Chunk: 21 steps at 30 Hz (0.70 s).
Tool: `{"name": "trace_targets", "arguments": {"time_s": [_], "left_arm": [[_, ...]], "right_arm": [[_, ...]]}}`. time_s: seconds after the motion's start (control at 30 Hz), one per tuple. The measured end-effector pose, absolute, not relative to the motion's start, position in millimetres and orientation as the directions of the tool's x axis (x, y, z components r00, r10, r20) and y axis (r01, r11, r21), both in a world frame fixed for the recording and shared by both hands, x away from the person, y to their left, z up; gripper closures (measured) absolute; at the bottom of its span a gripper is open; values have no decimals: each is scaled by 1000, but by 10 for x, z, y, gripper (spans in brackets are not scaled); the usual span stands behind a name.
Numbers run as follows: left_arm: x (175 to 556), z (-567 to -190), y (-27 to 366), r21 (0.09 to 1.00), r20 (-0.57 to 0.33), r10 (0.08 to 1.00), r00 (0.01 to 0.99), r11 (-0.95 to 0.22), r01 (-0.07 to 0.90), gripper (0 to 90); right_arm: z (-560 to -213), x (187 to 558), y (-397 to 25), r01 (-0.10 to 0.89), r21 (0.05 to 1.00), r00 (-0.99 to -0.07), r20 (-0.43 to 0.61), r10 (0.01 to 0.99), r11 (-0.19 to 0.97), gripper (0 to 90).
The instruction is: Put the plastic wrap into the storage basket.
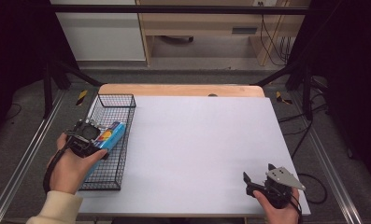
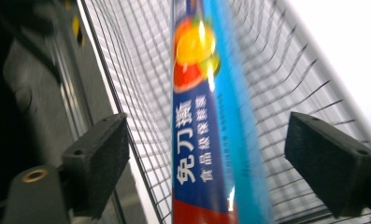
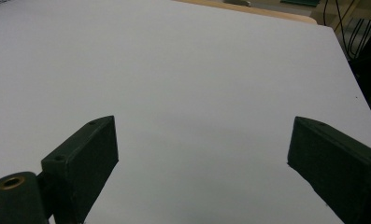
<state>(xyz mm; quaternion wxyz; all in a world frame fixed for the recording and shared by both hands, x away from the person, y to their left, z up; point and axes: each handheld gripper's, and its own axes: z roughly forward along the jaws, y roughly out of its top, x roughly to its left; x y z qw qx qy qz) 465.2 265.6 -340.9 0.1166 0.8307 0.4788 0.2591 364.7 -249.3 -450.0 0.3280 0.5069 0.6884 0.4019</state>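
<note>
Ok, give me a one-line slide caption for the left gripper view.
Open left gripper straddling a blue cling-film box that lies in the black wire basket, jaws clear of it on both sides.

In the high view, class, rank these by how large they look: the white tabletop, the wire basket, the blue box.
1. White tabletop, by far the largest.
2. Wire basket, long and narrow.
3. Blue box, partly hidden behind the left tool.
</note>
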Motion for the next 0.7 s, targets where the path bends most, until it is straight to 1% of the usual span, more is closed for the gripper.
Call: {"name": "trace_targets", "arguments": {"time_s": [0.03,0.13,0.2,0.3,0.4,0.5,0.6,0.7], "left_arm": [[4609,-3372,2636,484,306,856,416,-516,706,110],[4496,-3317,2551,567,271,852,447,-517,641,88],[4398,-3322,2436,642,237,836,495,-517,567,69],[4321,-3381,2281,703,219,816,535,-512,493,63],[4303,-3495,2100,735,202,797,570,-508,450,61],[4316,-3662,1888,781,145,771,620,-474,406,54],[4324,-3838,1698,813,112,743,660,-450,369,54],[4299,-4019,1575,821,153,727,669,-471,324,65]], "right_arm": [[-4499,3650,-2493,433,886,-271,-47,961,165,80],[-4491,3652,-2499,430,887,-274,-51,960,170,74],[-4490,3655,-2507,428,888,-272,-49,961,167,66],[-4499,3667,-2524,431,889,-268,-39,963,156,52],[-4500,3682,-2538,421,893,-285,-36,958,159,40],[-4500,3698,-2540,420,892,-298,-39,954,168,40],[-4504,3705,-2548,423,891,-287,-37,957,161,46],[-4522,3718,-2548,435,885,-278,-41,960,164,52]]}}
